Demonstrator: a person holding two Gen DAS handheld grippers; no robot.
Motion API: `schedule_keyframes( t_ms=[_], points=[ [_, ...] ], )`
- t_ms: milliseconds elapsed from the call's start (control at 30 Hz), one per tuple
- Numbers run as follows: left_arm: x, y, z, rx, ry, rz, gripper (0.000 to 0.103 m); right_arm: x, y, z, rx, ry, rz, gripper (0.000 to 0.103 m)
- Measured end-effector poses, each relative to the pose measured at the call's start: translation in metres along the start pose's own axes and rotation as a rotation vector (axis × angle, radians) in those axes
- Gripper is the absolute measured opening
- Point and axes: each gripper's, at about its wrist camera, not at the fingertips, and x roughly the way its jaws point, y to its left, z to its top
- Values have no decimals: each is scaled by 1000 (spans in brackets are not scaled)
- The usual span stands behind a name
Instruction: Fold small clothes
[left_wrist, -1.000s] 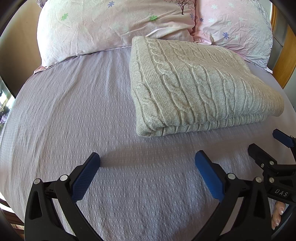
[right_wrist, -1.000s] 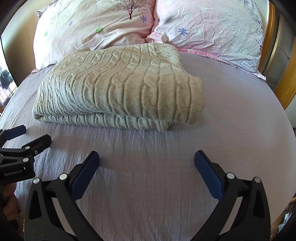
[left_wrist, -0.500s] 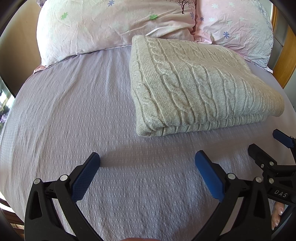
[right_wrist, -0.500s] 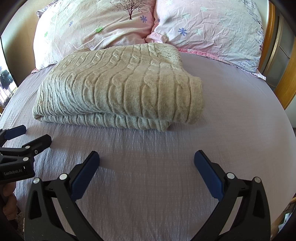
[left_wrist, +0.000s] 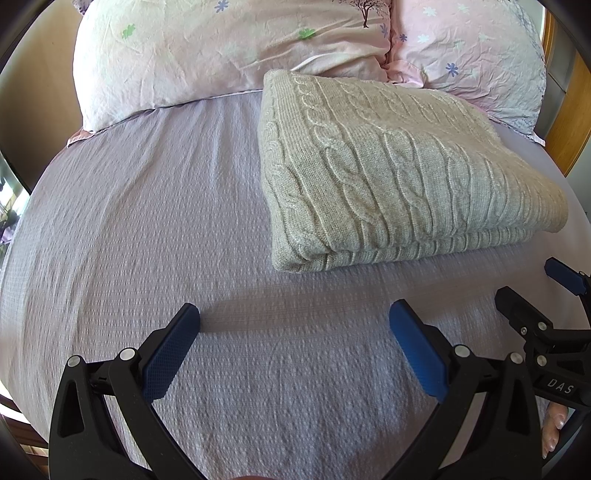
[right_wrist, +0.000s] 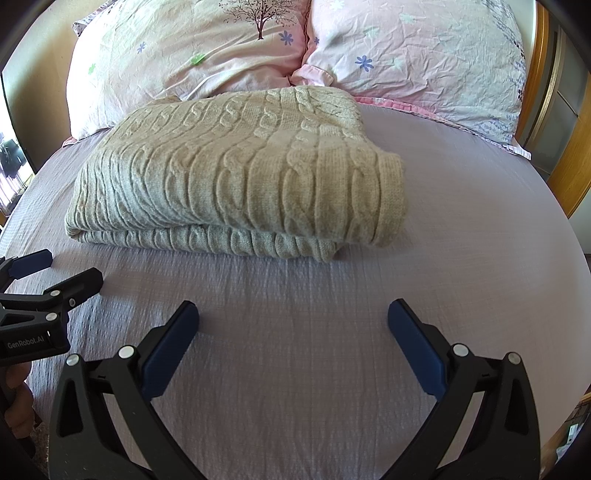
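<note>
Knit sweater (right_wrist: 236, 173) folded btwn pillows (right_wrist: 417, 62) & spread grippers (right_wrist: 291, 325).

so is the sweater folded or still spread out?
Folded. The sweater lies on the bed as a compact rectangle, two stacked layers showing along its near edge. Both grippers are open and clear of it.

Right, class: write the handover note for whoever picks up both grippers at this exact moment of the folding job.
Left gripper: open, holding nothing, hovering over the bedsheet short of the sweater.
Right gripper: open, holding nothing, level with the left one and beside it.
Sweater: beige cable-knit, lying folded in a neat stack on the bed, its far edge against the two floral pillows.
Done: the sweater looks fully folded, with layers stacked and edges roughly aligned.
Left: probably nothing on this piece; at most square up the bottom layer that peeks out at the near edge. No other garment is in view.
</note>
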Motion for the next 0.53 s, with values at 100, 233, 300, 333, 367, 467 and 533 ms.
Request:
schedule_keyframes(
  t_ms=[100,233,300,333,367,467,533],
  points=[
    [0,0,0,-1,1,0,102,0,0,0,0,0,0,101],
    [0,0,0,0,-1,0,102,0,0,0,0,0,0,101],
    [0,-1,0,0,1,1,102,0,0,0,0,0,0,101],
    [0,-1,0,0,3,0,102,0,0,0,0,0,0,101],
    [0,-1,0,0,4,0,102,0,0,0,0,0,0,101],
    [0,-1,0,1,5,0,102,0,0,0,0,0,0,101],
    [0,-1,0,1,7,0,102,0,0,0,0,0,0,101]
  ],
)
